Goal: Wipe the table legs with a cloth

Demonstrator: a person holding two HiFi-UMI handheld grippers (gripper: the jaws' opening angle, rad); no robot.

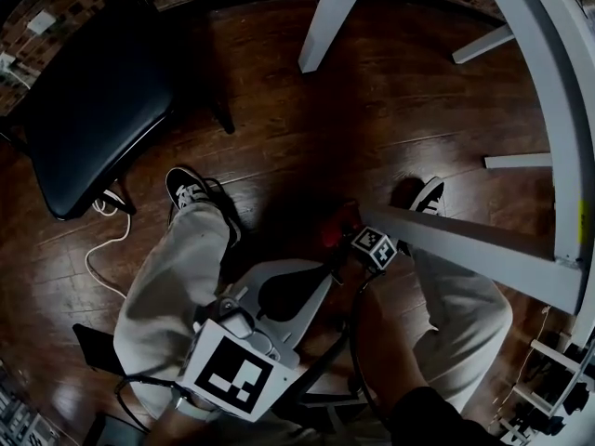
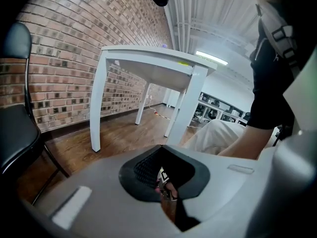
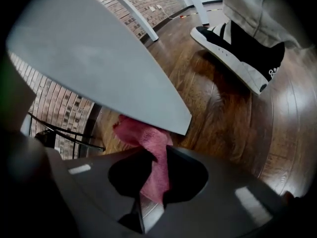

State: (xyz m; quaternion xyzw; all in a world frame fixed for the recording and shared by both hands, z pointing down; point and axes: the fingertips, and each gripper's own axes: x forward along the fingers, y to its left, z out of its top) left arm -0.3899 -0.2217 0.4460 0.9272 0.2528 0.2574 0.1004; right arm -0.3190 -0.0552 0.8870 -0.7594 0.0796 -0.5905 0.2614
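A pink-red cloth (image 3: 148, 143) hangs from my right gripper (image 3: 153, 172), which is shut on it. The cloth's upper end is bunched against the bottom end of a white table leg (image 3: 99, 58). In the head view the same leg (image 1: 465, 249) slants across the right side. The cloth (image 1: 335, 235) shows dimly at its lower tip, just ahead of the right gripper (image 1: 346, 240). My left gripper (image 1: 321, 277) sits low over the person's lap with its jaws together and nothing in them. In the left gripper view it (image 2: 166, 182) faces the white table (image 2: 148, 58).
A black chair (image 1: 93, 110) stands at the left, with a white cable (image 1: 102, 240) on the wood floor beside it. The person's shoes (image 1: 191, 189) (image 1: 428, 198) rest either side of the grippers. Another white leg (image 1: 330, 17) rises at the top. A brick wall (image 2: 74, 43) lies behind.
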